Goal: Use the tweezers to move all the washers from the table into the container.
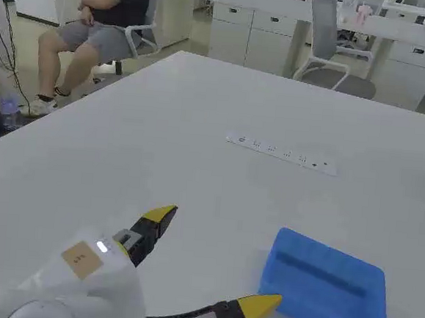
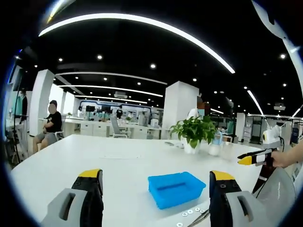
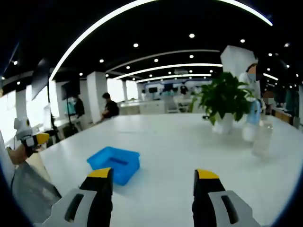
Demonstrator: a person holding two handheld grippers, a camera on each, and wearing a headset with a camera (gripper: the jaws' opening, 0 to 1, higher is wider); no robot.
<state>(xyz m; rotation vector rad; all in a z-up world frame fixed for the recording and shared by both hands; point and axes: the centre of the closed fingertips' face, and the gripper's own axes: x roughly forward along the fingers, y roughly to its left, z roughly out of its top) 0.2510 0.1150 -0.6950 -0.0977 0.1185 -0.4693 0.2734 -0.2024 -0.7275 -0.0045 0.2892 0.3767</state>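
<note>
Left gripper (image 1: 210, 260): closest to my eyes, low in the head view. My jaws stand wide apart, yellow tips well separated, holding nothing and touching nothing.
Left jaws, own view: both rise from the bottom edge with a broad gap between them. The tray sits in that gap, further out on the table.
Right gripper (image 3: 154, 173): jaws also spread wide in its own view, with nothing between them but bare table. In the left gripper view it shows off to the right, raised above the table.
Tray (image 1: 333, 316): blue, on the table (image 1: 200, 128), just right of my left gripper's nearer tip in the head view. It looks empty from there.
Washers (image 2: 191, 212): a few small rings lying on the table just beside the tray's near side, seen low in the left gripper view.
Tweezers (image 2: 202, 217): a thin metal piece next to the washers, by my left gripper's right-hand jaw. I cannot tell whether it touches that jaw.
Strip (image 1: 283, 153): white power strip, flat on the table, well beyond the tray.
Plant (image 2: 194, 132): potted, at the far side of the table.
</note>
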